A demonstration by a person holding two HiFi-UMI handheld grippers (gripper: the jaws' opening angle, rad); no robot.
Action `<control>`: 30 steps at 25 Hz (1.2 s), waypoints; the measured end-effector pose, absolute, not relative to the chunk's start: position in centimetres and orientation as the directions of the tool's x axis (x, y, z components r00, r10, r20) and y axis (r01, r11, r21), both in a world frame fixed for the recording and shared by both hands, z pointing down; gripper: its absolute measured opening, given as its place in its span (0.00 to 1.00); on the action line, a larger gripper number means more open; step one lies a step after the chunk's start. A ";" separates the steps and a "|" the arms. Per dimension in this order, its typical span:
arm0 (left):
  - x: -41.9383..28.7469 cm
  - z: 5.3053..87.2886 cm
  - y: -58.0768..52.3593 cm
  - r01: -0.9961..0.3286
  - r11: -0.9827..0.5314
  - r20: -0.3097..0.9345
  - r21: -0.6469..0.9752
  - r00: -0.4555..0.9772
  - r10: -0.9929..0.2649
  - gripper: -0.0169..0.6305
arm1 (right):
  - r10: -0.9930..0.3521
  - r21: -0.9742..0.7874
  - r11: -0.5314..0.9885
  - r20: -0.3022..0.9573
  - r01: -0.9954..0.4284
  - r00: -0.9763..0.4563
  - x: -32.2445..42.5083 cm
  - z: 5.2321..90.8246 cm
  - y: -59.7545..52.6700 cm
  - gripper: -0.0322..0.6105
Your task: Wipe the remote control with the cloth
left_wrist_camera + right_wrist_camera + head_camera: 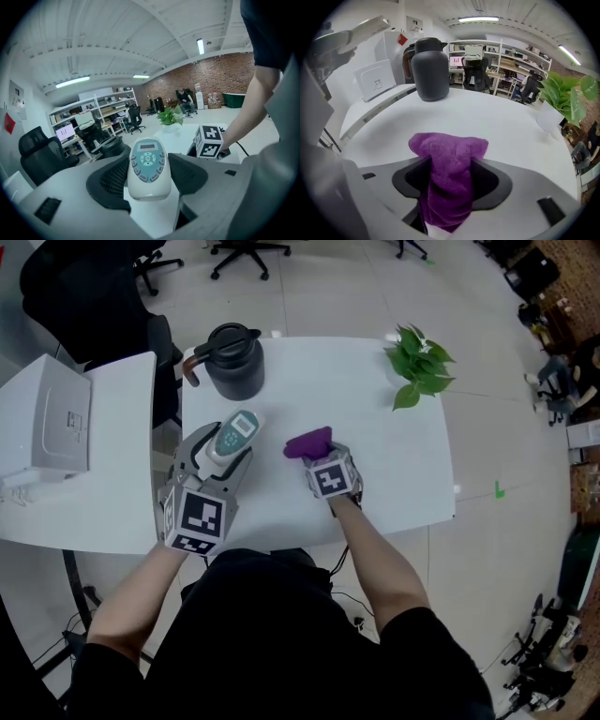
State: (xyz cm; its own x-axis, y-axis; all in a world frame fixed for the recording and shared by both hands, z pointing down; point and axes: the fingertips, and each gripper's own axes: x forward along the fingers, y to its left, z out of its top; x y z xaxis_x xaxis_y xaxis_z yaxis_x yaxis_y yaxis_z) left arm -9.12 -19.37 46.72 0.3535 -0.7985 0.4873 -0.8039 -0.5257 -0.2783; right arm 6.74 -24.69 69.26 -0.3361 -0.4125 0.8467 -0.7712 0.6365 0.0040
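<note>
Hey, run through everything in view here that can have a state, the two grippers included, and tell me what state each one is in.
left gripper: shut on the remote control.
remote control: held by its sides, buttons facing up.
right gripper: open, with the cloth between its jaws.
cloth: bunched up, not gripped.
jug: upright, lid on.
plant: upright.
</note>
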 end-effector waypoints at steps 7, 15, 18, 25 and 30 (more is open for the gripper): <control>-9.5 46.3 -17.4 -0.769 -0.555 0.482 -0.318 0.373 -0.793 0.42 | -0.477 0.013 0.576 0.818 -0.818 -0.323 7.5 66.9 -23.8 0.25; -11.7 46.0 -14.6 -0.681 -0.594 0.460 -0.429 0.401 -0.792 0.42 | -0.690 0.023 0.629 0.476 -0.777 -0.545 1.2 47.5 -18.6 0.25; -12.1 45.7 -13.0 -0.642 -0.611 0.444 -0.462 0.429 -0.787 0.42 | -0.657 0.082 0.725 0.380 -0.684 -0.651 -4.4 40.8 -14.1 0.25; -10.7 43.0 -8.0 -0.500 -0.642 0.371 -0.582 0.539 -0.756 0.42 | -0.539 0.192 0.833 0.488 -0.518 -0.686 -13.9 39.3 -6.2 0.25; -10.0 41.2 -5.4 -0.468 -0.627 0.336 -0.623 0.565 -0.754 0.42 | -0.588 0.246 0.795 0.539 -0.555 -0.603 -11.9 39.1 -5.6 0.25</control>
